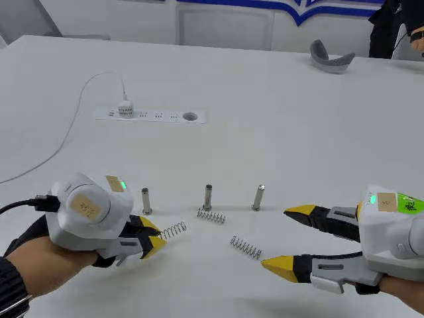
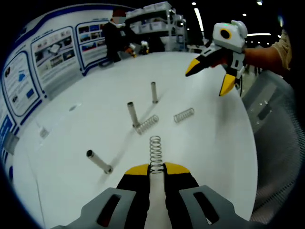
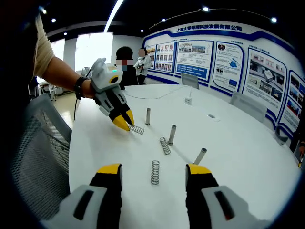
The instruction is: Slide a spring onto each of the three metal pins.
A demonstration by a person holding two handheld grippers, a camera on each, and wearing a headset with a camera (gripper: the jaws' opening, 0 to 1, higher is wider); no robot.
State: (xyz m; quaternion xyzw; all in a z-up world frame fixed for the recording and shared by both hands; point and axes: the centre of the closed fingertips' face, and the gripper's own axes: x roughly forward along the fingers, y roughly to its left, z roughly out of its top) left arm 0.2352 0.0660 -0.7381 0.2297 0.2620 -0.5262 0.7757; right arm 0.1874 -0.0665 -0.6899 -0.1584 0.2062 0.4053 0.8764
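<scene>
Spring (image 2: 155, 148) nipped in left claw (image 2: 156, 168), grip plain in left gripper view; right claw (image 3: 153, 168) wide, loose spring (image 3: 155, 175) ahead.

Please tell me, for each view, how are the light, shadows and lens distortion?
Head view: soft, even light, no distortion; the pins cast only faint shadows on the table. Left gripper view: fisheye bends the table's edge, and ceiling lamps glare. Right gripper view: the same bending curves the wall posters; a ceiling strip light glares.
</scene>
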